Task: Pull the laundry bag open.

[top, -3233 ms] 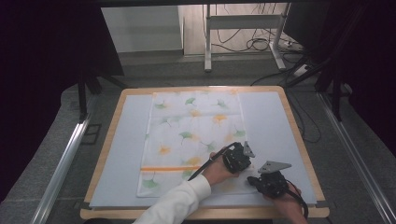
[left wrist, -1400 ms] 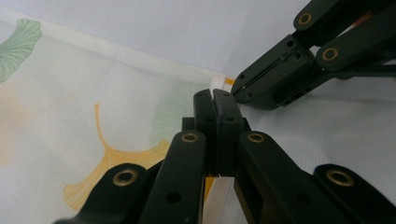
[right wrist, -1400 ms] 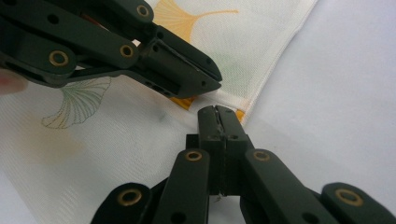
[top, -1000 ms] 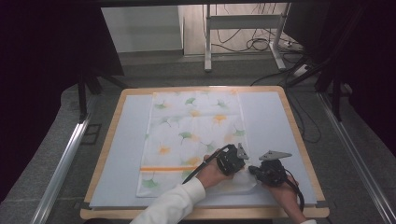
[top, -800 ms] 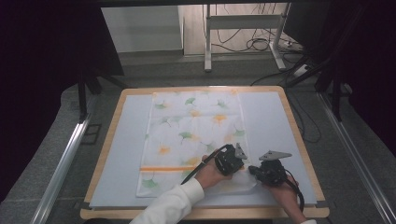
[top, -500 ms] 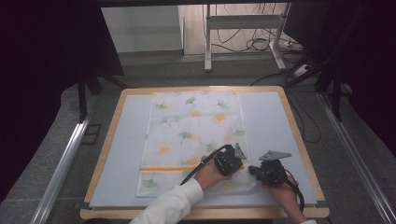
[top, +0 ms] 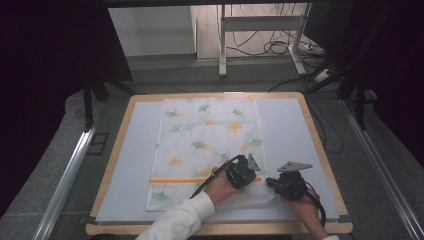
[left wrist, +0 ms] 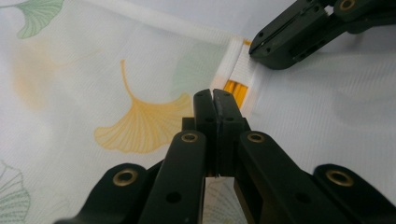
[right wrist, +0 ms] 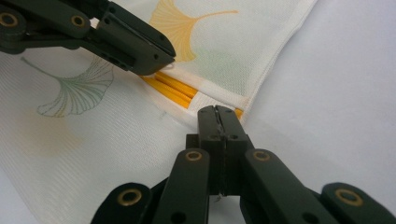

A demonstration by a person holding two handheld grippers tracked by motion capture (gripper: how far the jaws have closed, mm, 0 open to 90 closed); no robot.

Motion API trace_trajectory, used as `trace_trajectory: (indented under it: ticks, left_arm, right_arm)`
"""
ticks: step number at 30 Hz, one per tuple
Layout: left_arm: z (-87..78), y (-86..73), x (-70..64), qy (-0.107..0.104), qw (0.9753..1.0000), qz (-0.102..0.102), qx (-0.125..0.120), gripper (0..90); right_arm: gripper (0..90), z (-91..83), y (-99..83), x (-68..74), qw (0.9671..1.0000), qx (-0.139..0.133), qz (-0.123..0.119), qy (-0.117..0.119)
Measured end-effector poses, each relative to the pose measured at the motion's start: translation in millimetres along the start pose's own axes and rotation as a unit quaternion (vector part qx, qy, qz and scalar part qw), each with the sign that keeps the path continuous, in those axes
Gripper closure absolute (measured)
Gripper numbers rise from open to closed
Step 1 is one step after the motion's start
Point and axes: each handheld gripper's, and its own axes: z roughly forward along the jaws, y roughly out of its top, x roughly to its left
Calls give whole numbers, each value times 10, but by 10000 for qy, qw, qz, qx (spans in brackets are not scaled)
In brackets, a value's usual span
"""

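A white cloth (top: 207, 140) printed with ginkgo leaves lies flat on the blue-grey mat (top: 135, 150), with an orange stripe (top: 175, 180) across its near end. Both grippers meet at the stripe's right end. My left gripper (top: 254, 177) (left wrist: 215, 95) has its jaws shut and its tip on the cloth (left wrist: 140, 70) beside the bunched hem (left wrist: 238, 70). My right gripper (top: 270, 183) (right wrist: 216, 111) is shut at the cloth's edge (right wrist: 261, 79), right where the orange stripe (right wrist: 173, 91) ends. In the right gripper view, the left gripper (right wrist: 161, 58) reaches in from the upper left.
The mat lies on a wooden-rimmed table (top: 320, 150). Bare mat (top: 285, 130) stretches to the right of the cloth and another strip to its left. Metal rails (top: 70, 170) flank the table, and a stand with cables (top: 260, 30) stands on the floor behind.
Since the earliest frame my left gripper has shifted slightly left and my right gripper a little away from the near edge. Over the last second both have stayed almost still.
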Motion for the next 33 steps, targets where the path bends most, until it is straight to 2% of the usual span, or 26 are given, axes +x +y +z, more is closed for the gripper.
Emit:
trace_trajectory:
  ticks: [4,10,15,28,33]
  left_arm:
    - [-35,-65,52,69,9999,-62,36,900]
    - [-90,-169,135,-49,9996,-285,-13,900]
    - [-114,-196,136,-16,9997,-254,-21,900]
    - [-191,-297,178,13,9993,-366,-3,900]
    - [-215,-316,170,55,9994,-336,-1,900]
  right_arm:
    - [898,0,0,0,10000,-1,-8,-3]
    - [898,0,1,0,10000,-3,-5,3]
    - [898,1,0,1,10000,-2,-23,-2]
    - [898,0,0,-1,10000,-1,-32,3]
    - [898,2,1,-1,10000,-9,-53,-4]
